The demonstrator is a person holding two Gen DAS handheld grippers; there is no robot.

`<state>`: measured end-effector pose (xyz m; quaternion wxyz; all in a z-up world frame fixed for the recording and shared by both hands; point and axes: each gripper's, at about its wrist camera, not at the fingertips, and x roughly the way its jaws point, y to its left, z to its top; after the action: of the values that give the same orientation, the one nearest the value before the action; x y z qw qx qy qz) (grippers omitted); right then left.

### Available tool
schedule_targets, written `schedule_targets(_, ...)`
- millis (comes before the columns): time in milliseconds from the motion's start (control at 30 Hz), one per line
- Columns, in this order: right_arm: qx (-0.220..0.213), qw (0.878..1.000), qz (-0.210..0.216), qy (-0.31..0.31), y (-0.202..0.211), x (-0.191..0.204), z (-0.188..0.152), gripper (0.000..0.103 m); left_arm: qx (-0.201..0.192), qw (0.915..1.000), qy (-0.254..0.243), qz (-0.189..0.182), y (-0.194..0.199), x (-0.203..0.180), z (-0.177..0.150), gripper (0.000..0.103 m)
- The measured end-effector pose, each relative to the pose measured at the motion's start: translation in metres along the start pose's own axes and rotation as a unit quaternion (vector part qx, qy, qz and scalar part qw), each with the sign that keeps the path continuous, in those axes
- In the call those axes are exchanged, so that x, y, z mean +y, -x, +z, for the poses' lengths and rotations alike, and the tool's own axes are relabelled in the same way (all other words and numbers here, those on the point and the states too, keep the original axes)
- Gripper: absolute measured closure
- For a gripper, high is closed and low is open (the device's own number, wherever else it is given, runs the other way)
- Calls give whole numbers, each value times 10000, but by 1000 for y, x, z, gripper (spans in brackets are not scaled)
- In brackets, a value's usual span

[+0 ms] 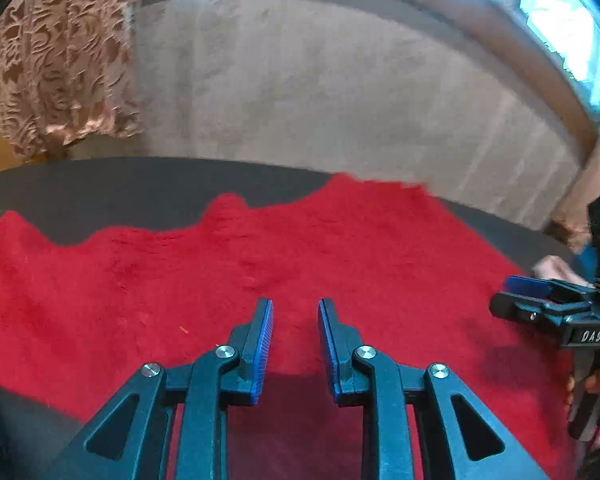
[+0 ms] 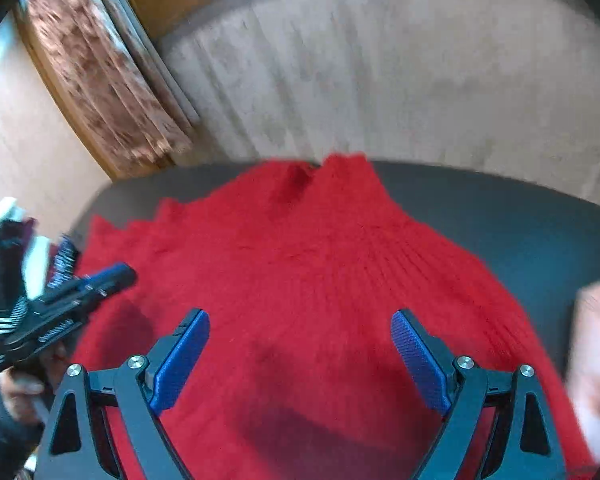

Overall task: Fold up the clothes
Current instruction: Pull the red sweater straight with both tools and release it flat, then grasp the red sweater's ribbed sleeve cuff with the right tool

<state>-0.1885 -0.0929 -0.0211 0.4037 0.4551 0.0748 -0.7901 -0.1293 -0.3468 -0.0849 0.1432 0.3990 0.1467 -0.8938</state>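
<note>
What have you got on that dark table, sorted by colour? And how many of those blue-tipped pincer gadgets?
Red: 1, a knitted garment spread on the dark table.
Black with blue pads: 2, the left gripper and the right gripper, both above the cloth with nothing between the fingers.
Total: 3.

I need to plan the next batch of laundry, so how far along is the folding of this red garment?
Done: the red garment lies spread on the dark table; no finished fold is evident. In hand: nothing; the left gripper and right gripper hover over it with jaws apart and empty. Left: apparently the folding itself.
</note>
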Motion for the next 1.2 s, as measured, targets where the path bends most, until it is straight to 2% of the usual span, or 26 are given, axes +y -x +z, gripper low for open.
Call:
schedule_targets(67,149,9992,-356,101,-29,-7,6,7,-27,9998,-17,220,-15,13,-2,78)
schedule_targets(100,17,9986,-471,229,-34,-6,9,0,-41,9994,-25,330,-22,20,-3,77)
schedule_targets(200,-195,9945,-850,587,-51,-1,18,0,-87,9993,-15,372,-32,31,10,77)
schedule_targets(400,-227,9930,-965,649,-70,-7,46,0,-109,9990,-82,428,-49,41,30,77)
schedule_targets(600,-311,9912,-1039,756,-63,-5,41,0,-94,9983,-187,549,-50,39,30,77)
schedule_targets(700,-218,9905,-1087,808,-67,-2,45,0,11,9965,-229,808,-38,33,30,77)
schedule_targets(767,-83,9905,-1088,839,-64,3,47,0,-187,9972,-216,687,-13,27,22,77)
schedule_targets(833,-167,9925,-917,787,-45,10,40,0,-369,9976,-299,509,12,19,10,77)
schedule_targets(933,-366,9955,-491,727,-14,29,22,0,-362,9977,-421,381,41,13,-17,77)
schedule_targets(1067,-306,9966,111,760,23,59,-29,0,-296,9985,-372,270,75,13,-64,77)
schedule_targets(1200,-152,9957,171,898,42,79,-92,0,-228,9983,-352,395,100,20,-112,77)
